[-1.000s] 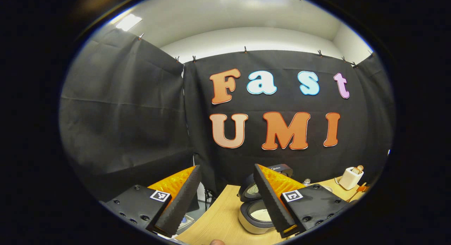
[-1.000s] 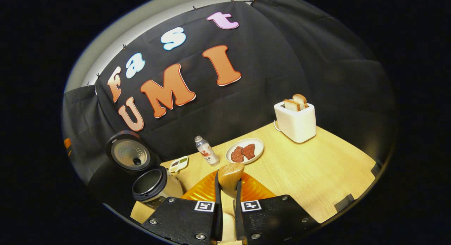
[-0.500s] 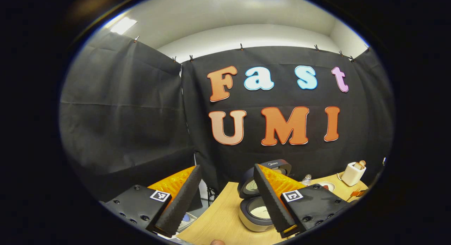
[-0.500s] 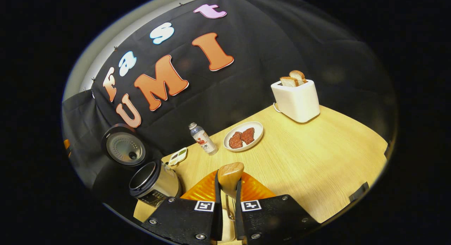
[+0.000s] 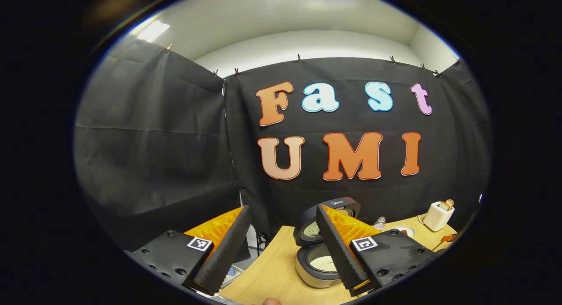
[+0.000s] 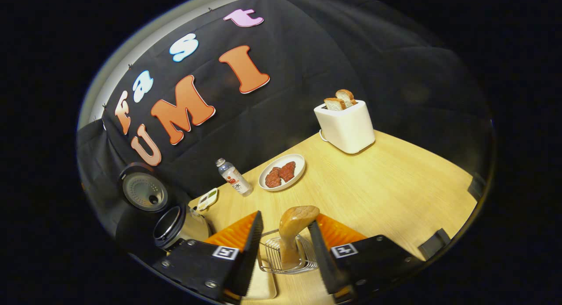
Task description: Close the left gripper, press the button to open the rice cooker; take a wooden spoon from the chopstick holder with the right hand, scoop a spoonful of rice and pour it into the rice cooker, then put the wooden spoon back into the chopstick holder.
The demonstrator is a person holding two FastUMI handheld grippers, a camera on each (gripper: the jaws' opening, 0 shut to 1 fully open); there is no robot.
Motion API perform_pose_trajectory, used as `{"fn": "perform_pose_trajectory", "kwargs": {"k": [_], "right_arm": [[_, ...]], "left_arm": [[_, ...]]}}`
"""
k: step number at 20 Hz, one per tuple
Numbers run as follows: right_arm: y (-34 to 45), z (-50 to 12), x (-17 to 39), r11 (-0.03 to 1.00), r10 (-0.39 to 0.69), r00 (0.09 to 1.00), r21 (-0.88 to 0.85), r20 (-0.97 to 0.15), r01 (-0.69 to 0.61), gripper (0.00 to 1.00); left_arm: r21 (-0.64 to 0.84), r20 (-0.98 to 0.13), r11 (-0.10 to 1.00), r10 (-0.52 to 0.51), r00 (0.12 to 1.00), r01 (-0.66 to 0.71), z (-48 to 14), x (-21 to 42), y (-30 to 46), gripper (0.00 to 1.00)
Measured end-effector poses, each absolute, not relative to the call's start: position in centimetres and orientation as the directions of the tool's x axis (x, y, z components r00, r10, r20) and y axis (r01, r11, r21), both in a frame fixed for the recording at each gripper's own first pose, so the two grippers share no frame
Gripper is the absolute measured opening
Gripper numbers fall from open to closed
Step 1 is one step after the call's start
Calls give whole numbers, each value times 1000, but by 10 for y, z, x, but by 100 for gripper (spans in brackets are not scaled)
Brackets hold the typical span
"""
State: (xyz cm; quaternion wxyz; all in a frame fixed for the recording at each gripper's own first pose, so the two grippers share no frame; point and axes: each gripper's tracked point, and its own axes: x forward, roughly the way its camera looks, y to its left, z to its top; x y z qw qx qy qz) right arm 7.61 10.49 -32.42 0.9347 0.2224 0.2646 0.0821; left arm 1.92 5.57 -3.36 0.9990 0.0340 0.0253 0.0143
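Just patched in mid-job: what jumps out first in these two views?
In the right gripper view, the brown wooden spoon stands in the wire chopstick holder between the right gripper's open jaws, touching neither. The silver rice cooker sits lid-up at the left, pale rice inside in the left gripper view. A white toaster holds two bread slices at the back.

Wooden spoon (image 6: 291, 235) in chopstick holder (image 6: 287, 262), on table (image 6: 395, 195).

Two fingertip-level views, shared rice cooker (image 5: 317, 263)
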Motion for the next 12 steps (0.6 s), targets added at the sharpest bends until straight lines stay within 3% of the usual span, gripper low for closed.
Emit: {"fn": "perform_pose_trajectory", "kwargs": {"k": [3, 6, 12], "right_arm": [[90, -305, 77, 924, 218, 866, 381, -449, -35, 94], [82, -272, 79, 942, 194, 879, 331, -437, -43, 95], [77, -161, 89, 961, 169, 939, 263, -298, -90, 94]], "left_arm": [[60, -45, 998, 20, 999, -18, -32, 21, 53, 99], [48, -61, 999, 10, 998, -7, -35, 29, 49, 98], [-21, -77, 999, -46, 996, 45, -28, 59, 31, 99]]}}
